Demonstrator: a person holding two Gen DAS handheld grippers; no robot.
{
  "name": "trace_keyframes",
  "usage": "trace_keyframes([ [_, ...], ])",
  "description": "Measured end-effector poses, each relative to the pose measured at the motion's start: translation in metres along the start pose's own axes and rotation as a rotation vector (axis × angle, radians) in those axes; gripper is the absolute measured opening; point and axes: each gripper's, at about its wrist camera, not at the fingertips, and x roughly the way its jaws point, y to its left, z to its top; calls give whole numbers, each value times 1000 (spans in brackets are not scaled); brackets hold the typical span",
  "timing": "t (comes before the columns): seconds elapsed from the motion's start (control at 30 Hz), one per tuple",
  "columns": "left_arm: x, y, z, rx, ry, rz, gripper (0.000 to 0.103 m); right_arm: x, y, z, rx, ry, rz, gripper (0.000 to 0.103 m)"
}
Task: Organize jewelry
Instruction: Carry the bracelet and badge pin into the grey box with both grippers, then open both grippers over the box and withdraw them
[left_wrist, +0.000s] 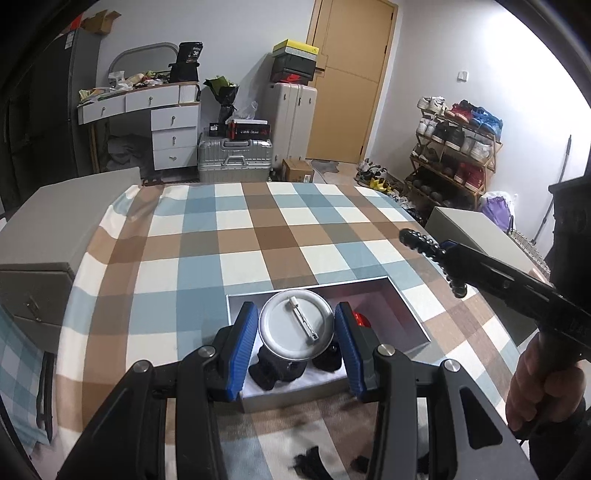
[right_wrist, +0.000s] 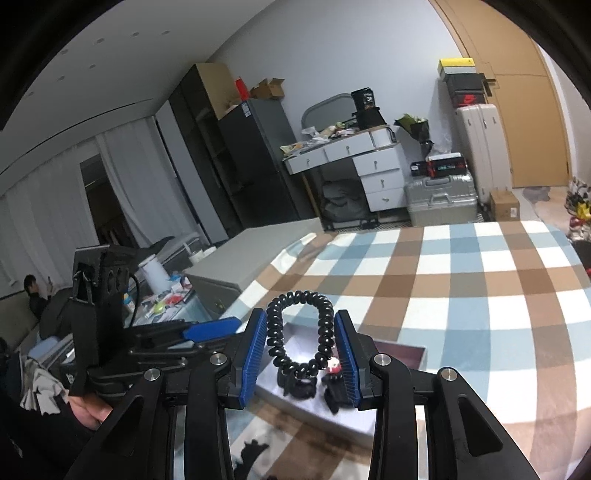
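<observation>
Black beads of the bracelet (right_wrist: 301, 332) are hanging floppy in the right gripper (right_wrist: 301, 354) above the box (left_wrist: 402, 310), while the left gripper (left_wrist: 297, 343) is pinching a slippery round badge (left_wrist: 296, 329) by its edges

Even soft indoor light, strong fisheye bending, dark vignette at corners, right wrist view slightly blurred

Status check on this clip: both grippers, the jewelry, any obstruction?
Left gripper shut on round pin badge over box. Right gripper shut on black bead bracelet, raised. Nothing in the way.
</observation>
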Motion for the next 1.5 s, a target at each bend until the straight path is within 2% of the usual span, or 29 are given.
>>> trace_keyframes([
  [0.57,36,0,-1,-11,73,-32,37,33,-32,-15,55,60,-5,36],
  [1.07,53,-2,-3,-8,108,-51,37,46,-47,-31,75,115,-19,37],
  [1.2,57,-2,-2,0,105,-78,37,51,-47,-32,76,133,-21,39],
  [1.3,60,-2,-2,-2,127,-113,38,51,-45,-31,71,129,-28,48],
  [1.37,60,-4,-2,10,130,-95,42,50,-45,-30,77,123,-25,51],
  [1.5,49,-5,-2,24,88,-97,65,41,-45,-28,89,95,-19,64],
])
